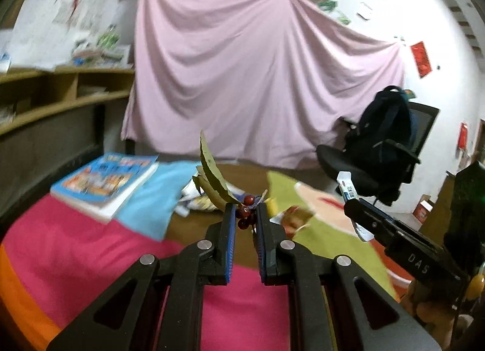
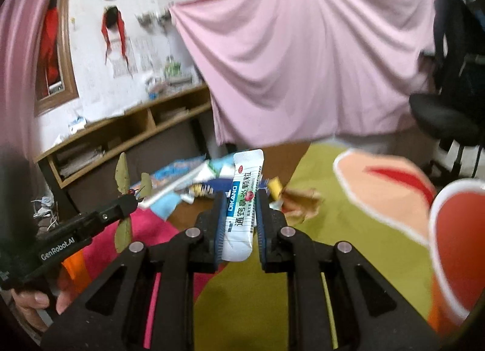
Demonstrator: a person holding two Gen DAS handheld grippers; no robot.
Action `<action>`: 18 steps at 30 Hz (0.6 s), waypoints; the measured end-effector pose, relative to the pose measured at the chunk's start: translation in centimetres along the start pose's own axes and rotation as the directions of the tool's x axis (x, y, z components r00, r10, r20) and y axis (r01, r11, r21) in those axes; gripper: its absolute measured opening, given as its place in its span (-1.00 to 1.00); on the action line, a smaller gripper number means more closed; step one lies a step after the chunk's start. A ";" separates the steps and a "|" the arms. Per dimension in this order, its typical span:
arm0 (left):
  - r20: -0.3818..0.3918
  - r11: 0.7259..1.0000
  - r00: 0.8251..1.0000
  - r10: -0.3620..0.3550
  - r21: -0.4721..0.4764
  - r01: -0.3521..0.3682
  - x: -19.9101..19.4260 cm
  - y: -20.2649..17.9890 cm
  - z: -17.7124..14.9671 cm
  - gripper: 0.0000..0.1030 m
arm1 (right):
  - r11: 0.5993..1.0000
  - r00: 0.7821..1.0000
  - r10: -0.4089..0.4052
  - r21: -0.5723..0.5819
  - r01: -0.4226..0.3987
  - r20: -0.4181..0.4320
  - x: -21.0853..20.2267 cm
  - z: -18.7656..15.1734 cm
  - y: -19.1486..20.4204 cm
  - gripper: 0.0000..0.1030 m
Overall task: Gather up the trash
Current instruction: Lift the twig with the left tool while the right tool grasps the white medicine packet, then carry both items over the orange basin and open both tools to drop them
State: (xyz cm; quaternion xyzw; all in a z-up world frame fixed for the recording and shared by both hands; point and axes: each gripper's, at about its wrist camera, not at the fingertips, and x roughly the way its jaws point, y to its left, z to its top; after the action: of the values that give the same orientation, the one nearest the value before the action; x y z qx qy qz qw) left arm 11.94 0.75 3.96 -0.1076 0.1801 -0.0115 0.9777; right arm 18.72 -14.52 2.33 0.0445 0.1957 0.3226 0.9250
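claws: 2 (image 1: pixel 245 214) | sachet: 1 (image 2: pixel 242 202) | berry sprig: 1 (image 1: pixel 245 210) | book: 1 (image 1: pixel 106 184) | office chair: 1 (image 1: pixel 348 163)

We see matt black plastic on both grippers, left (image 1: pixel 245 214) and right (image 2: pixel 241 208), with shiny metal pins. The sachet (image 2: pixel 242 205) looks glossy, smooth foil or plastic. The sprig (image 1: pixel 218 181) has dull, dry leaves and glossy red berries. At twelve o'clock hangs a soft pink cloth (image 1: pixel 257 78); at nine, a wooden shelf (image 1: pixel 60 93).
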 end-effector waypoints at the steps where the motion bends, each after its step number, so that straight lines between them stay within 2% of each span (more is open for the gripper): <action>1: 0.016 1.000 1.000 -0.013 0.014 0.013 -0.2 -0.9 0.4 -0.80 | 1.000 0.999 -0.012 -0.013 0.013 0.030 -0.8 0.3 0.0 -0.05; 4: 0.045 0.998 0.998 -0.048 0.046 0.046 -0.4 -2.6 1.4 -0.80 | 0.998 0.991 -0.056 -0.034 0.061 0.122 -3.1 1.0 -0.4 -0.04; 9: 0.080 0.987 0.991 -0.109 0.125 0.099 -0.2 -6.7 2.4 -0.80 | 0.991 0.968 -0.125 -0.010 0.130 0.219 -6.3 1.8 -2.1 -0.04; 14: 0.080 0.967 0.981 -0.179 0.198 0.160 0.9 -10.9 3.0 -0.80 | 0.980 0.942 -0.199 0.047 0.194 0.271 -9.3 2.4 -4.9 -0.04; 18: 0.059 0.950 0.970 -0.235 0.224 0.217 2.1 -13.6 3.0 -0.80 | 0.964 0.923 -0.264 0.092 0.248 0.281 -11.3 2.5 -7.6 -0.04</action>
State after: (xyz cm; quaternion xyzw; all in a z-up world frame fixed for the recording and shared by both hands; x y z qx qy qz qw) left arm 15.22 -12.07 8.90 -0.0210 0.1227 -0.1384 0.9825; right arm 16.04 -27.32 6.85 0.0908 0.0706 0.1834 0.9763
